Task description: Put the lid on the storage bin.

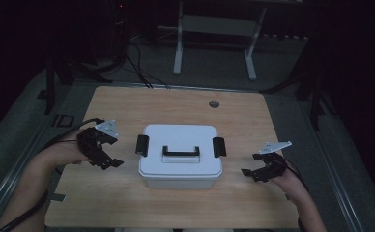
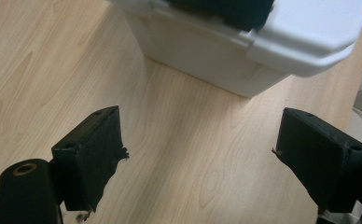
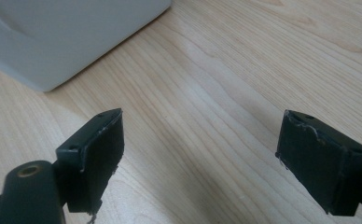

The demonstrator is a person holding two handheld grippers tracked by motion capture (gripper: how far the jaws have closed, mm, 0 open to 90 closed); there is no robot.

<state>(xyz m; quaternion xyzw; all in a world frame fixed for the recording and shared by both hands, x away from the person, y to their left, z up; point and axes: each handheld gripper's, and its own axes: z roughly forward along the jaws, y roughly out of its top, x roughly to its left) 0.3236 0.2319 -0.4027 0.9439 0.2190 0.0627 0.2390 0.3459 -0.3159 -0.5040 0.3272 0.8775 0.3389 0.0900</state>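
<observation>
A white lidded box (image 1: 180, 154) with a black handle (image 1: 180, 151) and a black latch (image 1: 142, 145) on each side stands in the middle of the wooden table (image 1: 127, 104). My left gripper (image 1: 109, 155) hovers to the left of the box, open, jaws empty. In the left gripper view the box (image 2: 244, 51) lies just ahead of the gripper (image 2: 200, 154). My right gripper (image 1: 251, 174) is to the right of the box, open and empty. The box corner (image 3: 67, 37) sits at the upper left in the right gripper view, ahead of the gripper (image 3: 200, 156).
A round cable hole (image 1: 214, 104) is set in the table near its far edge. Beyond the table a white frame stand (image 1: 214, 34) rests on the floor with cables (image 1: 139, 67) nearby. Bare wood surrounds the box.
</observation>
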